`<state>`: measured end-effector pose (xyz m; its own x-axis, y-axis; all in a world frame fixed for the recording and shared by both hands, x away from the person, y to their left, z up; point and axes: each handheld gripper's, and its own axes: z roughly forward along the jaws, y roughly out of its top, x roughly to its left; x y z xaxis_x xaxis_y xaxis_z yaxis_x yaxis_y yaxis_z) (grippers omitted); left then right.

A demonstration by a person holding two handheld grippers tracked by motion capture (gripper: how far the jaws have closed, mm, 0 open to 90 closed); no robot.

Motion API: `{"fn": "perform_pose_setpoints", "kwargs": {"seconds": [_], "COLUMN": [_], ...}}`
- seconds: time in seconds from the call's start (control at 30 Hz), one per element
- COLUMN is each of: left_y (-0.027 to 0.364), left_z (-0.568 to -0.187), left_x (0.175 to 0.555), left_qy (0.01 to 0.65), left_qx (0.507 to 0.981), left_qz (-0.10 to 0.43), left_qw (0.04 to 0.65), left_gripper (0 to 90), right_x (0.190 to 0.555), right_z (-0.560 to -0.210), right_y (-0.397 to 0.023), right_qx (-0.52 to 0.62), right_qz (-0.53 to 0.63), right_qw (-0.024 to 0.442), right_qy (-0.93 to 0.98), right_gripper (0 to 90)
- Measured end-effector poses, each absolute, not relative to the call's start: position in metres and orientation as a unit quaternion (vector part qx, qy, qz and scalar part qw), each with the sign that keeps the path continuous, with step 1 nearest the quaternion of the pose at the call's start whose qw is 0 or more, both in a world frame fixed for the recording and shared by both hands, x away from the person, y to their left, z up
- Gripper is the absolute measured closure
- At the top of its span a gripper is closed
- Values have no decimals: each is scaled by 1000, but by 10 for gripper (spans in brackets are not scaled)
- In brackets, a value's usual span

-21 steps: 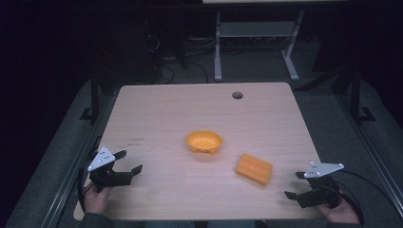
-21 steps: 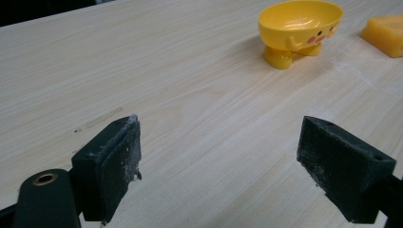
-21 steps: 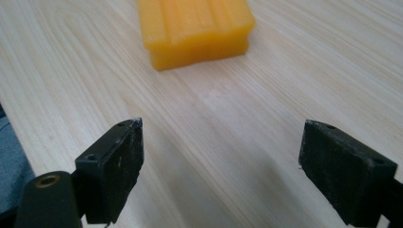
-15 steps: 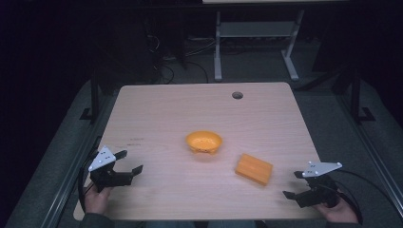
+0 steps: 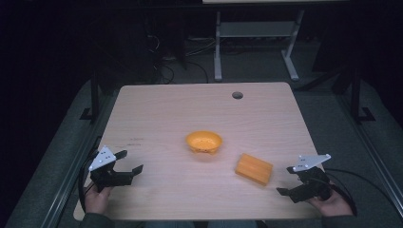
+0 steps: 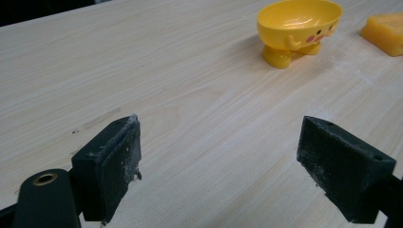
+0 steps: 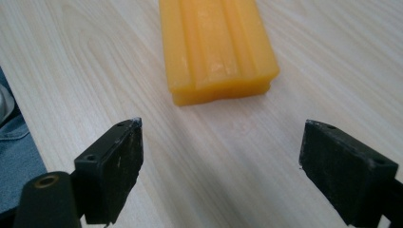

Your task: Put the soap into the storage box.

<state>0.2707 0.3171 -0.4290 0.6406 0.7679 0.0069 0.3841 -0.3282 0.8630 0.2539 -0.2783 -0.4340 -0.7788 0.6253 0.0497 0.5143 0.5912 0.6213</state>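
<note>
The left hand-held gripper [image 5: 127, 162] sits low over the table's [image 5: 157, 114] near left corner, held in a hand [image 5: 97, 199], its jaws spread wide with nothing between them; in the left gripper view [image 6: 218, 156] only bare wood lies in the gap. It faces toward the middle of the table, where a yellow bowl [image 5: 204, 141] stands upright on small feet, well apart from it; in the left gripper view the bowl [image 6: 299, 23] shows a face with pink cheeks. The right hand-held gripper [image 5: 288, 181], in the other hand [image 5: 330, 205] at the near right edge, is likewise wide open and empty. Just ahead of its jaws in the right gripper view [image 7: 221, 156] lies an orange block [image 7: 216, 45], flat on the table, ridged along its top, its long axis running away from the jaws. In the high view the block [image 5: 254, 168] lies between bowl and right gripper, near both, touching neither, its long axis slanting from far left to near right.
</note>
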Motion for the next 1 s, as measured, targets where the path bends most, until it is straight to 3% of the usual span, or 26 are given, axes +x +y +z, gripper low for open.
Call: {"fn": "perform_pose_setpoints", "kwargs": {"seconds": [1.0], "left_y": [316], "left_z": [-429], "left_x": [272], "left_qy": [369], "left_qx": [781], "left_qz": [211], "left_qw": [457], "left_gripper": [141], "right_x": [288], "right_z": [-414], "right_y": [-230], "right_qx": [274], "right_qz": [298], "right_qw": [75], "right_qy": [911], "right_gripper": [142]}}
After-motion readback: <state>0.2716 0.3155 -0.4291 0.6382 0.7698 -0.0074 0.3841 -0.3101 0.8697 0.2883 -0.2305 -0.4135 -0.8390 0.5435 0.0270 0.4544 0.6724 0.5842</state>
